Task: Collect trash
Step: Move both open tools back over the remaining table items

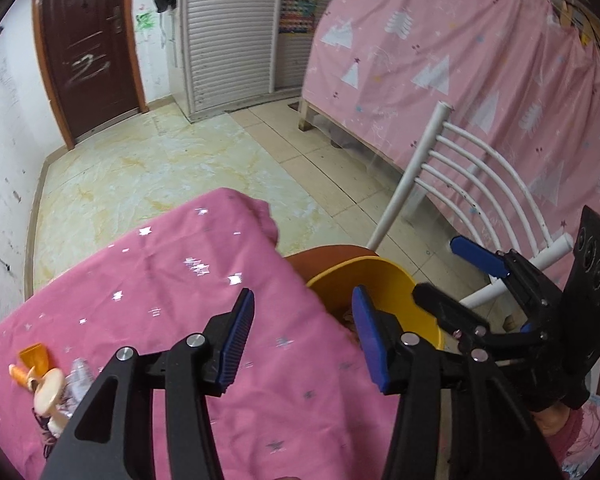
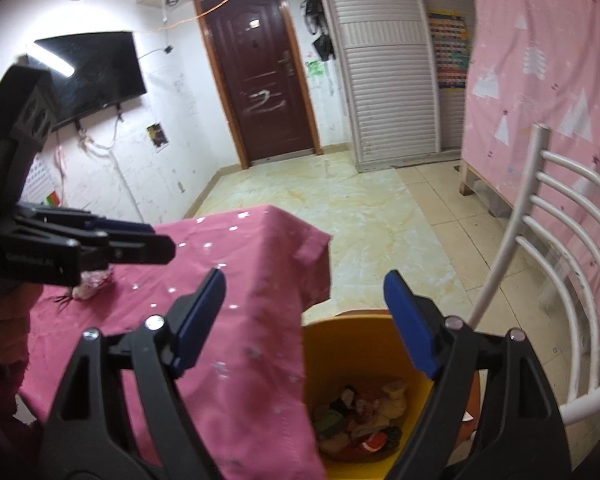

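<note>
You are looking at matt pink cloth [image 1: 204,280] covering the desk; beside it, a smooth yellow plastic bin [image 2: 364,344] is standing on glossy floor tiles [image 2: 360,208].

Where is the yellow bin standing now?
The yellow bin stands on the floor beside the pink-covered table's right edge, before the white chair.

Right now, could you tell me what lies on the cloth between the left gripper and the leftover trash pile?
Only bare pink cloth, in the left wrist view: the left gripper hangs open and empty, right of the trash pile.
</note>
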Tool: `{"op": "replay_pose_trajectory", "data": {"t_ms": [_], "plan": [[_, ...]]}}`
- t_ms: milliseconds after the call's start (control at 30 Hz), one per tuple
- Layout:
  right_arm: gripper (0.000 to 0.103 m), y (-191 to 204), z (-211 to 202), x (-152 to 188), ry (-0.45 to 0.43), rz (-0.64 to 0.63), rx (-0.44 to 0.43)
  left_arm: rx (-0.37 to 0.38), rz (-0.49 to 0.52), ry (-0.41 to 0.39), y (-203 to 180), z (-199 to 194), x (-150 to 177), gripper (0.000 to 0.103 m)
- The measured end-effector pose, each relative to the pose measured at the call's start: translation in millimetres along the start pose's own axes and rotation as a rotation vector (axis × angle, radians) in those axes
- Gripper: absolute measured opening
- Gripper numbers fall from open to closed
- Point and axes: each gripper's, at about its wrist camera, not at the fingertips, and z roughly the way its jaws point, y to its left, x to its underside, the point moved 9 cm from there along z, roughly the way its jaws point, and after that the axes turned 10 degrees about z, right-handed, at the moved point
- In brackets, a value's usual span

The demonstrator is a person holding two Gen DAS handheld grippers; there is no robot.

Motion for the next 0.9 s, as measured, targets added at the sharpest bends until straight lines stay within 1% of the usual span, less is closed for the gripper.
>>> {"op": "replay_pose_trajectory", "data": {"t_ms": [167,367,467,567,700,767,900], "plan": [[0.078,42.0,14.1,2.5,0.030,-0.059,-0.036,-0.031,-0.038,-0.025,36.2,-21.9,12.2,0.047],[0.079,98.3,37.5,12.7,0.085,-0.133,-0.097,-0.093,-0.105,-0.054,95.7,-49.3,33.1,0.051],[0.079,123.5,45.9,16.9,0.104,-0.161,-0.125,-0.123,-0.153,-0.053,129.7,-59.2,46.7,0.052],[0.079,147.0,53.6,21.9,0.125,-0.184,-0.159,-0.150,-0.178,-0.055,151.4,-68.0,56.6,0.053],[0.079,173.1,66.3,30.0,0.154,-0.221,-0.180,-0.180,-0.207,-0.055,182.3,-75.4,72.8,0.055],[0.079,183.0,70.4,32.7,0.166,-0.230,-0.188,-0.193,-0.221,-0.051,196.1,-78.5,81.7,0.055],[0.080,208.1,80.1,41.4,0.201,-0.239,-0.233,-0.220,-0.258,-0.045,226.9,-85.5,101.1,0.057]]}}
